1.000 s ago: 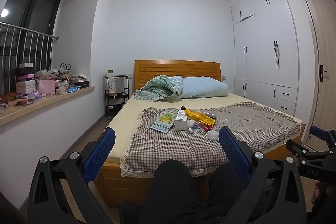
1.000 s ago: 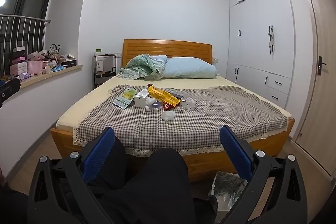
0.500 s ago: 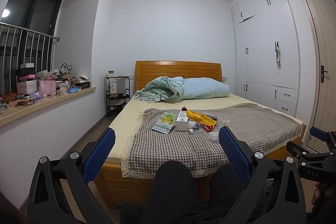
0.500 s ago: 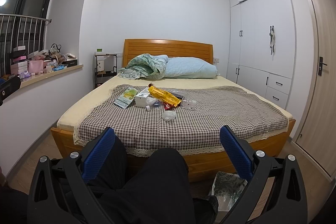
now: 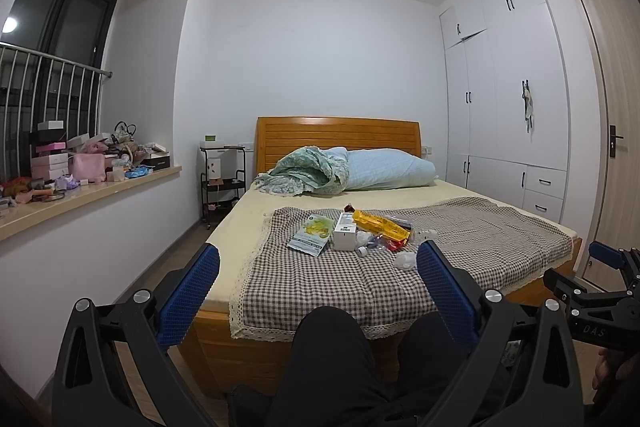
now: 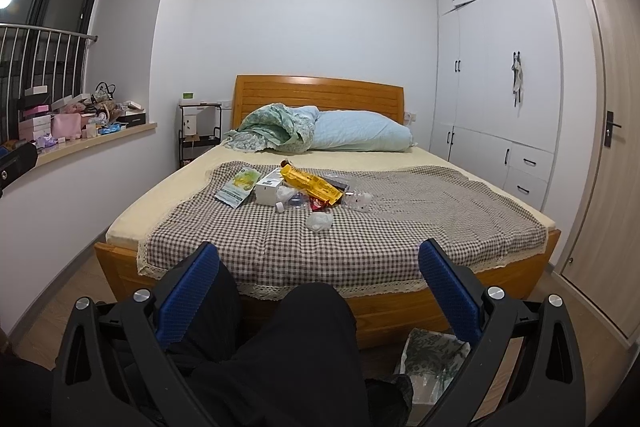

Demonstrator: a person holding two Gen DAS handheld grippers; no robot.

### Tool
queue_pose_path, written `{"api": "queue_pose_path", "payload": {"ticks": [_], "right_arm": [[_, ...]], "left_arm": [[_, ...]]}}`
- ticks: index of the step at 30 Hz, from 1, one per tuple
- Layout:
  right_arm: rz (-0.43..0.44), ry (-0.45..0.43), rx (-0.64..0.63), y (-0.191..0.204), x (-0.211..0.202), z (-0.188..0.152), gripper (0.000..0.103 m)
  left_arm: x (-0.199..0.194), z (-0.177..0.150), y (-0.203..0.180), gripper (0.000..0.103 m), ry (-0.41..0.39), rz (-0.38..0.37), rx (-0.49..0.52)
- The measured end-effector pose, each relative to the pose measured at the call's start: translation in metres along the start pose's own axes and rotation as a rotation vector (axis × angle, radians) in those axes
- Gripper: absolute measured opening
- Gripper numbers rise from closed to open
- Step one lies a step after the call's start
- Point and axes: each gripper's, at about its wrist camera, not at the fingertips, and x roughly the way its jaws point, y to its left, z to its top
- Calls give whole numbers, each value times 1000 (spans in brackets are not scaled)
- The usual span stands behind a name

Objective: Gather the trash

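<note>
A heap of trash lies on the checkered cloth on the bed: a yellow wrapper, a white box, a green-and-white packet, a crumpled white tissue and small bits. My left gripper is open and empty, well short of the bed. My right gripper is open and empty, also short of the bed. A patterned bag sits on the floor below the right gripper.
The wooden bed frame stands ahead, pillow and quilt at its head. A cluttered windowsill runs along the left. White wardrobes and a door are on the right. The person's dark legs fill the foreground.
Both views have tilted up slightly, so the bed and trash sit a little lower in frame. Both grippers stay open and empty.
</note>
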Motion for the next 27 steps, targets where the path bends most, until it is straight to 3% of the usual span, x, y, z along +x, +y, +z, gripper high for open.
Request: {"api": "queue_pose_path", "payload": {"ticks": [27], "right_arm": [[-7,28,19,-1,2,-1,96]], "left_arm": [[0,-1,-1,96,-1,0,0]]}}
